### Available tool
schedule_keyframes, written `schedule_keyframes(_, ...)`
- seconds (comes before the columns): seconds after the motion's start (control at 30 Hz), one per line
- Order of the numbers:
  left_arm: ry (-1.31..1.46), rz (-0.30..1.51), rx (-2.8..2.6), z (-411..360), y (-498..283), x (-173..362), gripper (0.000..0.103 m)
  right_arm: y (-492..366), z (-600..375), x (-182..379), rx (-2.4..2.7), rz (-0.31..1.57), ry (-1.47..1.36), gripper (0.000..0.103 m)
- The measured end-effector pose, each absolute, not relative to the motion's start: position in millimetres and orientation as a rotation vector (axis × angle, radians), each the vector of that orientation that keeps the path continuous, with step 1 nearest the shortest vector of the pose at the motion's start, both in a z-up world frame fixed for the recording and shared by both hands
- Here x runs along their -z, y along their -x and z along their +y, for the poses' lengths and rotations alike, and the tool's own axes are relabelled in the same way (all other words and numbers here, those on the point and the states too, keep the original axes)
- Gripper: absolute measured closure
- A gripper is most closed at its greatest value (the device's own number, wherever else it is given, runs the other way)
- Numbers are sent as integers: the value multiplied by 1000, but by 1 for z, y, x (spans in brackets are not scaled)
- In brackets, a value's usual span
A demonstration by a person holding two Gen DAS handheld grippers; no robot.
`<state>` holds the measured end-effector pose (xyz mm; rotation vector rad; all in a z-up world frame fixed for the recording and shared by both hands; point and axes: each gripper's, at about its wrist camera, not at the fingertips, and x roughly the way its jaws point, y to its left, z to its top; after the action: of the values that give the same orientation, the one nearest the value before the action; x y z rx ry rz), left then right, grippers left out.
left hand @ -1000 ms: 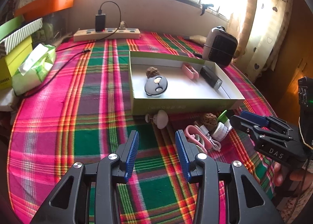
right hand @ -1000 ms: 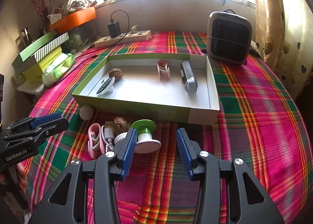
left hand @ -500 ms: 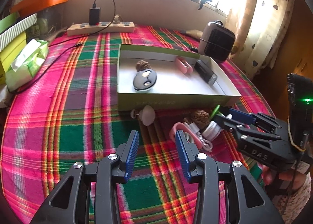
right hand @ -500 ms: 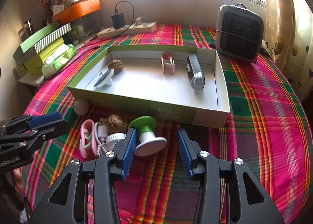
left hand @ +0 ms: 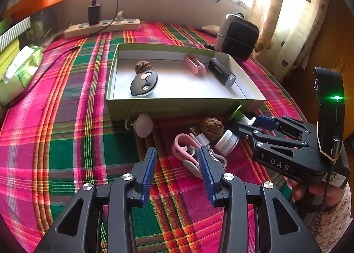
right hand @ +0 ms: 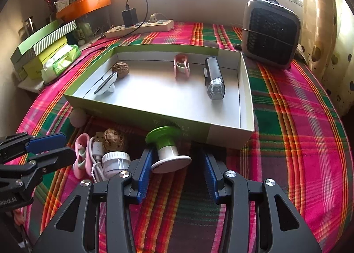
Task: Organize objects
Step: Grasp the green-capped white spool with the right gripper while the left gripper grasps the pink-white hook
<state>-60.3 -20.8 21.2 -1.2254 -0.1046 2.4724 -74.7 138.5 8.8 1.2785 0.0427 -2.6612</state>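
Note:
A shallow green box [right hand: 230, 137] [left hand: 154, 109] lies on the plaid table and holds a walnut [right hand: 120, 69], a black-and-white disc [left hand: 143, 84], a pink clip [right hand: 181, 66] and a black lamp [right hand: 213, 80]. In front of it lie a green-and-white spool [right hand: 167, 149], a walnut [left hand: 211, 128], a small white jar [right hand: 116, 161], a white cable [right hand: 96, 151], a pink clip [left hand: 184, 153] and a white knob [left hand: 143, 124]. My right gripper [right hand: 177, 166] is open with the spool between its fingers. My left gripper [left hand: 177, 164] is open, low over the cloth beside the pink clip.
A small heater [right hand: 271, 33] stands at the back right. A power strip [right hand: 141, 26] with a charger lies along the back wall. Stacked boxes [right hand: 44, 47] and a tissue pack [left hand: 20, 71] sit at the left edge.
Both grippers have moved forward toward the loose objects. The spool now sits between my right gripper's fingers. Both stay open.

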Motion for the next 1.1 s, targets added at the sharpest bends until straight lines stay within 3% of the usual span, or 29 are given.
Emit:
schedule_keyframes(0.23, 1256, -81, -2434, -13, 62, -14, 65, 75, 140, -9, 2658, 26, -1274, 59)
schedule_keyframes(0.37, 1276, -46, -2430, -13, 61, -10, 65, 74, 137, -9, 2651, 41, -1265, 68)
schedule_keyframes(0.77, 1290, 9, -2511, -32, 62, -14, 65, 69, 136, -11, 2669, 34, -1256, 68)
schedule_keyframes(1.1, 1220, -68, -2472, -42, 61, -23, 65, 64, 137, -12, 2686, 37, -1254, 68)
